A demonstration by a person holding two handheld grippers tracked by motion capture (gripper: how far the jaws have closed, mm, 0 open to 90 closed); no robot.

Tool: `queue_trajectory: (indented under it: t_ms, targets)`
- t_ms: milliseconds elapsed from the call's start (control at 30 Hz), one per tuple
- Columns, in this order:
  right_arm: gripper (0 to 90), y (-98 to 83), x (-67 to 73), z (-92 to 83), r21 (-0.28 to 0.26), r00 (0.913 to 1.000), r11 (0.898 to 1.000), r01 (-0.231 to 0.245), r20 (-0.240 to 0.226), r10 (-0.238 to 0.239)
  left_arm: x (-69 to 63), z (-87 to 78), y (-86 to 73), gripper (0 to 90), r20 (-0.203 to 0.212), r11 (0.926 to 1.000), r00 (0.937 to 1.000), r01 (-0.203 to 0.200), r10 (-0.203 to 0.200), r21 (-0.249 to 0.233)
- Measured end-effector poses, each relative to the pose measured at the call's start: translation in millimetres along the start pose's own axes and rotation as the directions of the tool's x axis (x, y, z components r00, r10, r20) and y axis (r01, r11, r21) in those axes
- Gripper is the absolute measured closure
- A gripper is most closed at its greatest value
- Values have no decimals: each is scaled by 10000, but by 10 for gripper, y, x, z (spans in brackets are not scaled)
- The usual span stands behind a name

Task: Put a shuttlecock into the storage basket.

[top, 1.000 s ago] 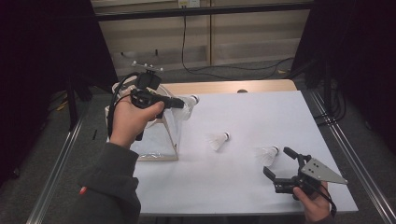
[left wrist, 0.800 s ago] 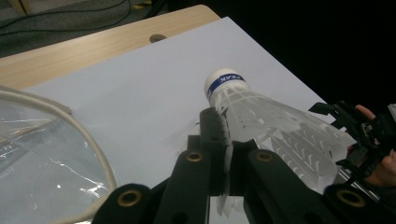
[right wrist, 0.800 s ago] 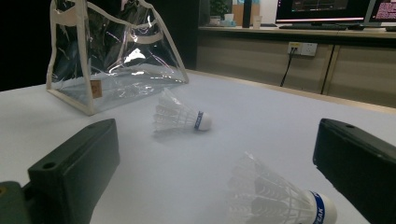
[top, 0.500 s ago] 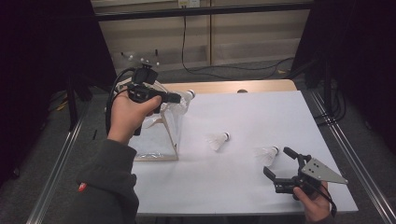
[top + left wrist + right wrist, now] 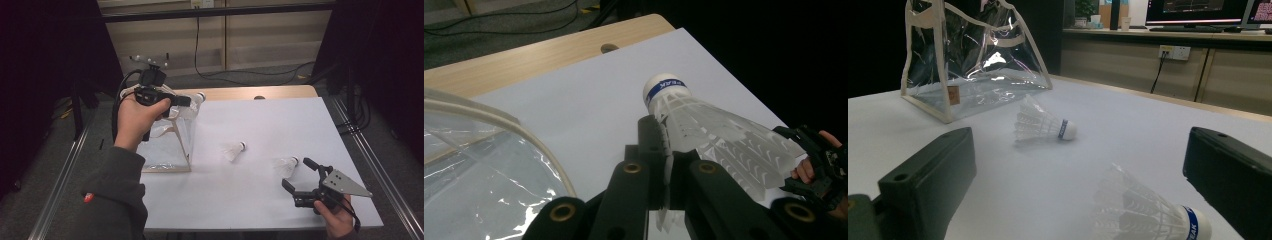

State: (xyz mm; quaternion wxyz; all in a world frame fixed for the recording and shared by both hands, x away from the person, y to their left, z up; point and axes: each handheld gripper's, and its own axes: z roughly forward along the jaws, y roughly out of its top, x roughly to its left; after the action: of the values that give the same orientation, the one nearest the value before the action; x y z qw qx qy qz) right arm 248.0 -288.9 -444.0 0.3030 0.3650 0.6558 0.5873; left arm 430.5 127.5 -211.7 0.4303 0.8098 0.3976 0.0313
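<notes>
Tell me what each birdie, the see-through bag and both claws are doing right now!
Left claw: shut on held birdie, up by the bag's top.
Held birdie: pinched at its skirt, off the table.
Middle birdie: lying on its side, loose.
Near birdie: lying on its side in front of the right claw, untouched.
Right claw: open, holding nothing.
Clear bag: standing on the table, top open.

White table (image 5: 260, 200) carries clear bag (image 5: 167, 145) and two shuttlecocks (image 5: 233, 149).
</notes>
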Motion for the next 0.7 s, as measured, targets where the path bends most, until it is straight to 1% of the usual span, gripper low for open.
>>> queue_trajectory:
  t_ms: [333, 500, 633, 667, 700]
  targets:
    - [5, 2, 0, -2, -18, 10000, 10000, -11, -26, 11, 66, 22, 22, 898, -143, 9998, 9997, 183, -182, 52]
    - [5, 1, 0, -2, -23, 10000, 10000, -14, -38, 14, 99, 30, 38, 898, -263, 9994, 9991, 338, -338, 23]
    - [5, 2, 5, -3, -24, 10000, 10000, -59, -56, 59, 109, 25, 56, 898, -338, 9995, 9990, 302, -300, 61]
    - [5, 3, 6, -4, -18, 10000, 10000, -67, -57, 67, 107, 26, 60, 898, -355, 9993, 9987, 379, -379, -11]
    - [5, 2, 7, -2, -35, 10000, 10000, -77, -49, 77, 113, 24, 65, 898, -378, 9994, 9987, 353, -351, 32]
